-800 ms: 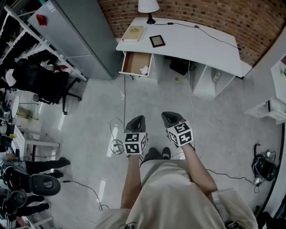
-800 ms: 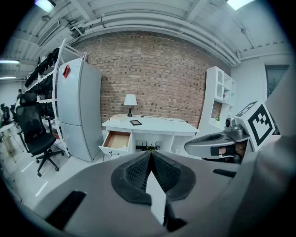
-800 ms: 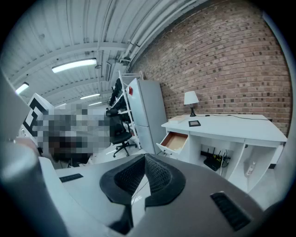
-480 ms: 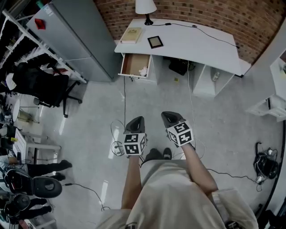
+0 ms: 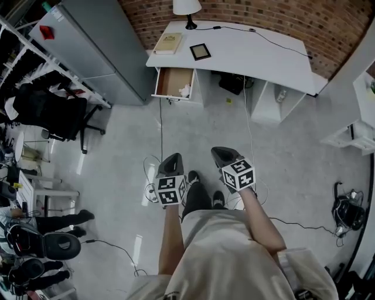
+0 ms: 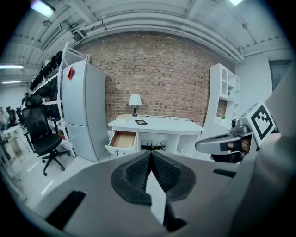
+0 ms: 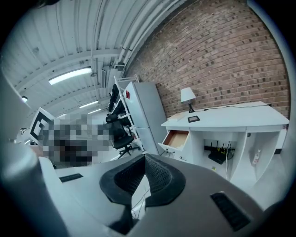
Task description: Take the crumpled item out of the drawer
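A white desk (image 5: 246, 55) stands against the brick wall, its left drawer (image 5: 173, 83) pulled open. A white crumpled item (image 5: 185, 91) lies in the drawer's right corner. Both grippers hang over the floor, far short of the desk. My left gripper (image 5: 176, 156) and right gripper (image 5: 220, 152) are side by side, both shut and holding nothing. In the left gripper view the shut jaws (image 6: 150, 153) point towards the open drawer (image 6: 123, 139); the crumpled item is hidden there. The right gripper view shows shut jaws (image 7: 144, 157) and the drawer (image 7: 176, 138) ahead.
A grey cabinet (image 5: 96, 47) stands left of the desk, a black office chair (image 5: 55, 111) further left. A lamp (image 5: 187, 9), a book (image 5: 168, 43) and a dark tablet (image 5: 200, 51) rest on the desk. Cables (image 5: 153, 190) trail over the floor near my feet.
One foot has stepped forward between the grippers. My left gripper has shifted slightly left and lower in the view. The desk sits a little higher in the view.
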`<state>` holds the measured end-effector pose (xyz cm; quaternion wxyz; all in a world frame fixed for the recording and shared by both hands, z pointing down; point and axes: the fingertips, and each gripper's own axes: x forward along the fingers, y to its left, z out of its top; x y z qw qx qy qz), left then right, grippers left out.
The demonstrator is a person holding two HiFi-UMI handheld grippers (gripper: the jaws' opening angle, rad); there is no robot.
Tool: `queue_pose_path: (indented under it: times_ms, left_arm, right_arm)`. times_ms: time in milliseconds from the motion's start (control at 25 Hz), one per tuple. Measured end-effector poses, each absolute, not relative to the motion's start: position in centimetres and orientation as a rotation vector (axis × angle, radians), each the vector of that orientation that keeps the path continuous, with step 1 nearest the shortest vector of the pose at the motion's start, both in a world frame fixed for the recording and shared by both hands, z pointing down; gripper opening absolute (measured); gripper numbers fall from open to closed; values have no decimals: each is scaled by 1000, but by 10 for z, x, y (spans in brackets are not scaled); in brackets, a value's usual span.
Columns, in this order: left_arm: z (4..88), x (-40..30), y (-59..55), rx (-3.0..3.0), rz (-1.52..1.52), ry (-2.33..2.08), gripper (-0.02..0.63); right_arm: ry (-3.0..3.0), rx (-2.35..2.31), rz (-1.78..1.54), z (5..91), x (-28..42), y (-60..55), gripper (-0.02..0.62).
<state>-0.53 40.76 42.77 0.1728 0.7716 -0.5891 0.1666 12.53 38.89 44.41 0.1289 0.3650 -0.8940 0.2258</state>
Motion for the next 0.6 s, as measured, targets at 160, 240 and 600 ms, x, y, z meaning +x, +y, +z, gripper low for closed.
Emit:
queue_pose_path:
  times_ms: [160, 240, 600]
  left_arm:
    - [431, -21, 399, 2163, 469, -1700, 15]
    - [432, -28, 391, 2159, 472, -1708, 15]
    - [432, -54, 328, 2164, 460, -1698, 15]
  right_arm:
    - [-2587, 1052, 682, 450, 123, 379, 25]
    - [-2581, 1058, 685, 452, 121, 370, 25]
    - [-2561, 1110, 721, 455, 101, 309, 25]
